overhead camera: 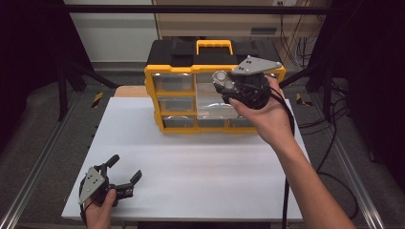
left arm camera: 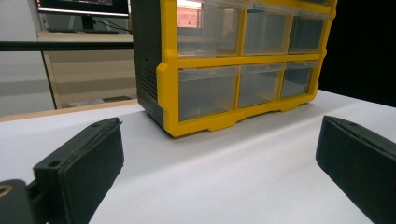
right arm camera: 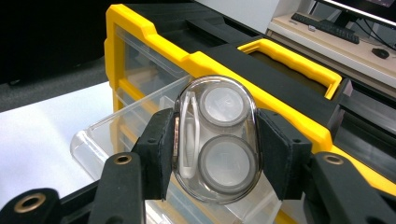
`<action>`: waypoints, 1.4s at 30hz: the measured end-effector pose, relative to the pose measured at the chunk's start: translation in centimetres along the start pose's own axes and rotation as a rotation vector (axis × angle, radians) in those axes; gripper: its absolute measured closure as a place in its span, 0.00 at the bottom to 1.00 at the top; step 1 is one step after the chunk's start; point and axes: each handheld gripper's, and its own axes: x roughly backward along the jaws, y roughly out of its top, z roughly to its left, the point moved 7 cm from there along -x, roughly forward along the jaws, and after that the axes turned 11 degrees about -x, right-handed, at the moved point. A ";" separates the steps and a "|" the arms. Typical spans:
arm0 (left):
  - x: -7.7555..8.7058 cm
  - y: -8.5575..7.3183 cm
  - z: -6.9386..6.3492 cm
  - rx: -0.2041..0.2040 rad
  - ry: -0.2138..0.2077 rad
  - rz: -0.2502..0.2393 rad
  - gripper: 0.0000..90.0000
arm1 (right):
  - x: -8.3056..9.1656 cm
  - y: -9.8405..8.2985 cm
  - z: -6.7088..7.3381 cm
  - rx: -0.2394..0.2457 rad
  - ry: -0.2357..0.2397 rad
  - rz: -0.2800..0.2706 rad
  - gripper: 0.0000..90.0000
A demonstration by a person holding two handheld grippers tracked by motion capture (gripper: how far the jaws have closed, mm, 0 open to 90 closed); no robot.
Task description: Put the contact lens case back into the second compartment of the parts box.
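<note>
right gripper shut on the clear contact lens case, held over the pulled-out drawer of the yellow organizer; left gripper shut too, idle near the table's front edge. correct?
Not quite: the left gripper is open; the left gripper view shows its jaws wide apart over the table. The rest holds: the right gripper is shut on the contact lens case above the pulled-out drawer of the organizer.

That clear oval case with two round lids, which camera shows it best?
The right gripper view: the clear case sits close up, pinched between the right gripper jaws. The high view shows it small and partly hidden.
</note>
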 end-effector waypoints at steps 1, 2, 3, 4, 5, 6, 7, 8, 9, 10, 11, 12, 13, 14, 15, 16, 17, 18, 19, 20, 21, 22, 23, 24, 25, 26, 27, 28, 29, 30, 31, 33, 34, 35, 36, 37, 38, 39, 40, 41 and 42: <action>0.0 0.0 0.0 0.000 0.000 0.000 0.01 | 0.0 0.0 0.0 -0.001 0.001 0.001 0.55; 0.0 0.0 0.0 0.000 0.000 0.000 0.01 | -0.1 0.0 0.1 -0.003 0.003 0.002 0.55; 0.0 0.0 0.0 0.000 0.000 0.000 0.01 | -0.1 0.0 0.1 -0.003 0.007 0.005 0.55; 0.0 0.0 0.0 0.000 0.000 0.000 0.01 | -0.2 0.0 0.1 -0.004 0.009 0.005 0.55; 0.0 0.0 0.0 0.000 0.000 0.000 0.01 | -0.2 -0.1 0.2 -0.005 0.011 0.006 0.55; 0.0 0.0 0.0 0.000 0.000 -0.001 0.01 | -0.3 -0.1 0.2 -0.006 0.010 0.007 0.55; 0.0 0.0 0.0 0.000 -0.001 -0.001 0.01 | -0.3 -0.1 0.2 -0.006 0.010 0.009 0.55; 0.0 0.0 0.0 0.000 -0.001 0.000 0.01 | -0.4 -0.1 0.2 -0.008 0.012 0.010 0.55; 0.0 0.0 0.0 0.000 -0.001 0.000 0.01 | -0.4 -0.1 0.2 -0.011 0.012 0.012 0.55; 0.0 0.0 0.0 0.000 -0.001 0.000 0.01 | -0.5 -0.1 0.2 -0.009 0.012 0.016 0.55; 0.0 0.0 0.0 0.000 -0.001 0.000 0.01 | -0.6 -0.2 0.2 -0.011 0.014 0.021 0.55; 0.0 0.0 0.0 0.000 -0.001 0.000 0.01 | -0.7 -0.2 0.2 -0.014 0.016 0.027 0.54; 0.0 0.0 0.0 0.001 -0.001 0.000 0.01 | -0.8 -0.3 0.3 -0.019 0.020 0.036 0.54; 0.0 0.0 0.0 0.000 0.000 -0.001 0.01 | -0.8 -0.2 0.2 -0.025 0.017 0.034 0.54; 0.0 0.0 0.0 0.001 0.000 -0.001 0.01 | -0.8 -0.2 0.2 -0.033 0.015 0.026 0.53; 0.0 0.0 0.0 0.001 0.000 -0.001 0.01 | -0.7 -0.1 0.1 -0.044 0.020 0.016 0.51; 0.0 0.0 0.0 0.001 0.000 -0.001 0.01 | -0.6 0.0 0.1 -0.060 0.030 0.009 0.50; 0.0 0.0 0.0 0.001 0.000 -0.001 0.01 | -0.5 0.2 0.1 -0.071 0.038 0.001 0.52; 0.0 0.0 0.0 0.001 0.000 -0.001 0.01 | -0.5 0.2 0.0 -0.073 0.041 -0.006 0.52; 0.0 0.0 0.0 0.002 -0.001 -0.002 0.01 | -0.4 0.3 0.0 -0.075 0.043 -0.007 0.52; 0.0 0.0 0.0 0.001 -0.001 -0.001 0.01 | -0.3 0.3 0.0 -0.077 0.040 -0.008 0.52; 0.0 0.0 0.0 0.001 -0.002 -0.001 0.01 | -0.3 0.3 -0.1 -0.077 0.040 -0.008 0.51; 0.0 0.0 0.0 0.001 -0.002 -0.002 0.01 | -0.3 0.3 -0.1 -0.080 0.040 -0.009 0.50; 0.0 0.0 0.0 0.000 -0.003 -0.001 0.01 | -0.3 0.3 -0.1 -0.080 0.039 -0.012 0.50; 0.0 0.0 0.0 0.001 -0.003 -0.001 0.01 | -0.3 0.3 -0.1 -0.081 0.039 -0.016 0.49; 0.0 0.0 0.0 0.000 -0.004 0.000 0.01 | -0.3 0.3 -0.1 -0.084 0.039 -0.020 0.48; 0.0 0.0 0.0 0.000 -0.004 -0.001 0.01 | -0.3 0.3 0.0 -0.088 0.040 -0.021 0.47; 0.0 0.0 0.0 0.001 -0.004 -0.001 0.01 | -0.4 0.3 0.0 -0.090 0.039 -0.025 0.46; 0.0 0.0 0.0 0.002 -0.003 -0.002 0.01 | -0.5 0.3 0.0 -0.092 0.037 -0.027 0.45; 0.0 0.0 0.0 0.003 -0.003 -0.002 0.01 | -0.6 0.2 0.1 -0.095 0.038 -0.030 0.43; 0.0 0.0 0.0 0.003 -0.003 -0.003 0.01 | -0.7 0.2 0.2 -0.097 0.038 -0.035 0.41; 0.0 0.0 0.0 0.003 -0.003 -0.003 0.01 | -0.9 0.2 0.2 -0.099 0.029 -0.042 0.35; 0.0 0.0 0.0 0.003 -0.002 -0.003 0.01 | -0.9 0.3 0.3 -0.101 0.026 -0.047 0.31; 0.1 0.0 0.0 0.002 -0.001 -0.002 0.01 | -0.9 0.4 0.3 -0.103 0.021 -0.056 0.28; 0.1 0.0 0.0 0.001 0.000 -0.001 0.01 | -0.9 0.5 0.4 -0.106 0.022 -0.064 0.24; 0.1 0.0 0.0 0.000 0.001 0.000 0.01 | -1.0 0.5 0.4 -0.111 0.016 -0.070 0.20; 0.1 0.0 0.0 0.000 0.003 -0.001 0.01 | -1.0 0.5 0.4 -0.121 0.012 -0.072 0.17; 0.1 0.0 0.1 0.001 0.004 -0.001 0.01 | -1.1 0.5 0.4 -0.131 0.014 -0.076 0.14; 0.1 0.0 0.1 0.003 0.005 -0.002 0.01 | -1.2 0.6 0.4 -0.138 0.016 -0.088 0.12; 0.1 0.0 0.1 0.003 0.005 -0.001 0.01 | -1.3 0.6 0.4 -0.143 0.014 -0.103 0.10; 0.1 0.0 0.1 0.004 0.005 -0.001 0.01 | -1.3 0.7 0.4 -0.149 0.012 -0.115 0.08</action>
